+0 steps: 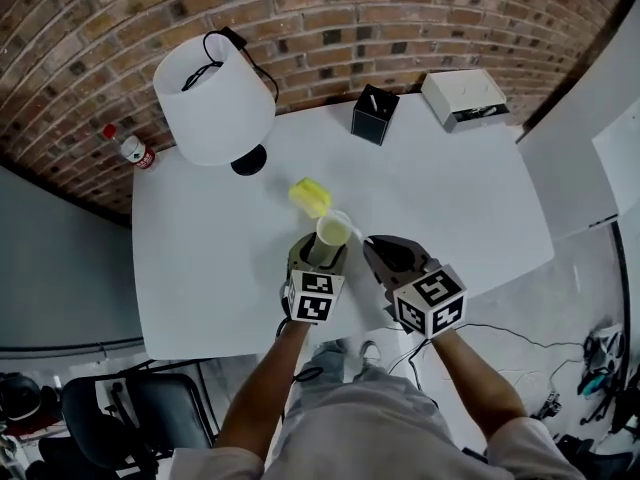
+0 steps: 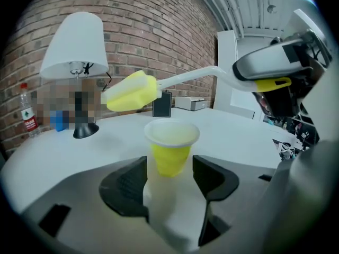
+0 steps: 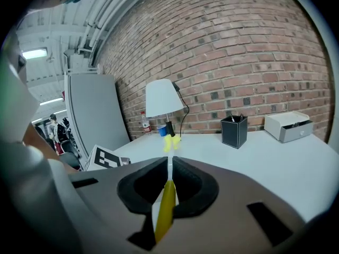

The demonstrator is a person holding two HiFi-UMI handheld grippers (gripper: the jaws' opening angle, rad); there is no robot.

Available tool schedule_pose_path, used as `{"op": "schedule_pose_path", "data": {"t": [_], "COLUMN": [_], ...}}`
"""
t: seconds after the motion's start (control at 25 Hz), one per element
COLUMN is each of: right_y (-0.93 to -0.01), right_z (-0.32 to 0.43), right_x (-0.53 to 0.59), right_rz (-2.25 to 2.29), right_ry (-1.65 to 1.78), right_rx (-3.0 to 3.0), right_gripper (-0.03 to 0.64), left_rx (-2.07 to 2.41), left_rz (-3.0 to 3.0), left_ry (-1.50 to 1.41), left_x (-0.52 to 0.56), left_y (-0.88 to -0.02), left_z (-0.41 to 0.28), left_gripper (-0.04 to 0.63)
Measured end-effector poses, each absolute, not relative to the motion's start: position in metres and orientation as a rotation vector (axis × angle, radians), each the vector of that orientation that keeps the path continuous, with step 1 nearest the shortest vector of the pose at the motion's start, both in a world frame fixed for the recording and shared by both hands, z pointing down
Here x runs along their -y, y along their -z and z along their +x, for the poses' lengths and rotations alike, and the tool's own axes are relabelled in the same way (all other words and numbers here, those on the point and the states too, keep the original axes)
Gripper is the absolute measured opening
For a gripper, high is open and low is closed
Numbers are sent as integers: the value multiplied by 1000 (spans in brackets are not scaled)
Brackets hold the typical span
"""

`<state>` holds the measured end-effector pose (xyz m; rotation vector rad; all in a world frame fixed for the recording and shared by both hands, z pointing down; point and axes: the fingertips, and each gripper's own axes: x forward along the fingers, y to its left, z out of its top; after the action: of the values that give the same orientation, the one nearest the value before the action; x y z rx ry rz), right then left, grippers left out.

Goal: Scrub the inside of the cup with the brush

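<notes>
My left gripper [image 1: 318, 255] [image 2: 169, 180] is shut on a translucent cup [image 1: 333, 230] [image 2: 170, 142] with a yellow inner part, held upright with its mouth open to the top. My right gripper [image 1: 386, 256] [image 3: 169, 187] is shut on the brush's yellow-and-white handle [image 3: 166, 205]. In the left gripper view the right gripper [image 2: 275, 73] hangs at the upper right. The brush's yellow sponge head [image 1: 310, 196] [image 2: 132, 92] [image 3: 170, 142] hovers just beyond and above the cup's rim, outside the cup.
On the white table [image 1: 200, 258] stand a white lamp [image 1: 215, 98] at the far left, a black pen holder [image 1: 374, 114] and a white box [image 1: 465, 98] at the back. A small bottle [image 1: 130, 149] sits by the wall. A black chair [image 1: 130, 408] stands at the near left.
</notes>
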<state>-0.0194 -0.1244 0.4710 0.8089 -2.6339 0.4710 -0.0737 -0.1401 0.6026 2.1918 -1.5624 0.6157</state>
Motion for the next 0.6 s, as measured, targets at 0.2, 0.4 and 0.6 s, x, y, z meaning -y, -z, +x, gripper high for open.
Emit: {"op": "schedule_pose_path", "data": {"t": [0.2,0.4,0.6], "right_y": [-469,-466,-459], "right_z": [-17,-12,-5], "right_x": [113,101,87], "right_rz": [785,779,782], "right_ry": [-446,-378,-314], "right_rx": [2649,2650,2652], "right_gripper": [25,26,25], "left_rx": [1640,1697,1775], "left_rz": [2137,2095,2107], "left_ry": [-611,-561,-481], "left_x": [121,100,83], "left_y": [-594,-565,-531], "left_z": [-81,-79,-69], "left_gripper": [261,261,206]}}
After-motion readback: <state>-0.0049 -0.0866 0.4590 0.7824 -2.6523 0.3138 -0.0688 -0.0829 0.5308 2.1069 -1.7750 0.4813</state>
